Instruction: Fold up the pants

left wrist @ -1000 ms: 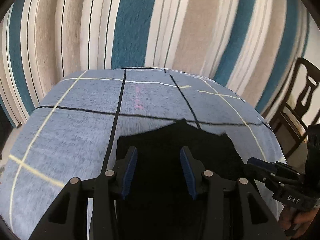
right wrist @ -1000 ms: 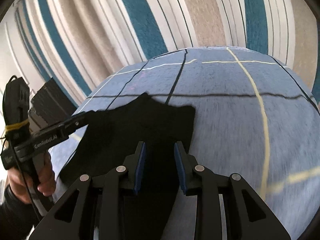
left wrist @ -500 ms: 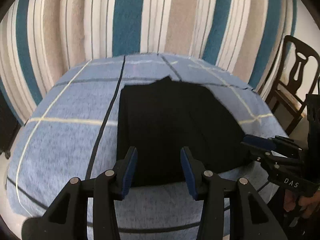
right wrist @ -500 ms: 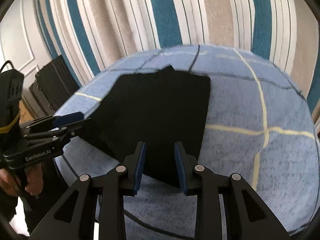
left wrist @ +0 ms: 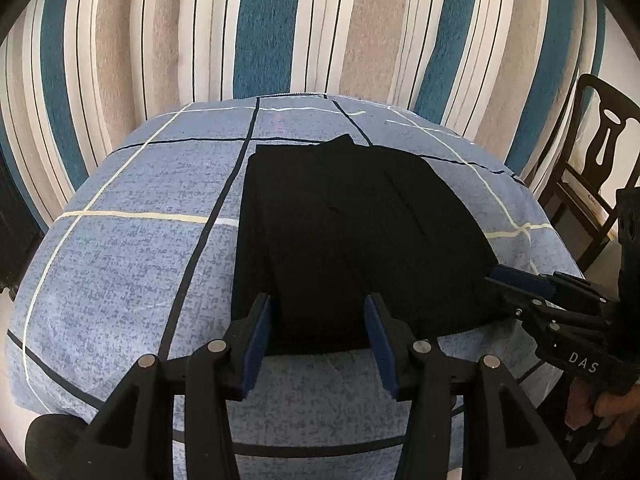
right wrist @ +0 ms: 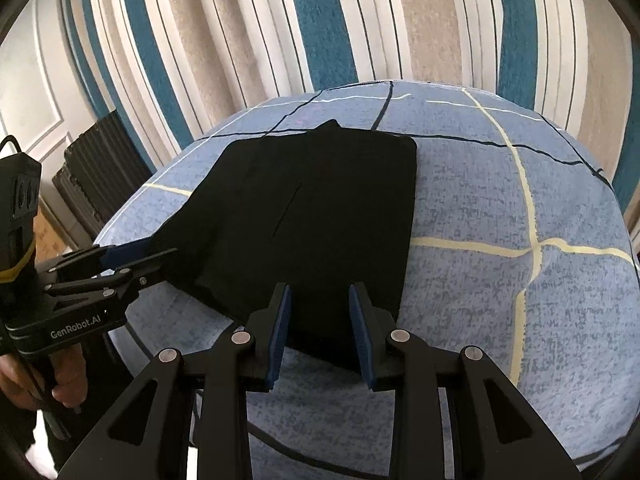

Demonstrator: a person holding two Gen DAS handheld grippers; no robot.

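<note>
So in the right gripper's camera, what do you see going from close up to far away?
right gripper's blue fingers → black pants → blue checked cloth → striped curtain

The left gripper (left wrist: 318, 330) fills the bottom centre of the left wrist view, its blue-padded fingers (left wrist: 256, 340) spread wide apart with nothing between them. The right gripper (right wrist: 320, 326) sits bottom centre of its own view, likewise parted and holding nothing. Each appears at the other view's edge, gripped by a hand (right wrist: 48, 384) at lower left.
</note>
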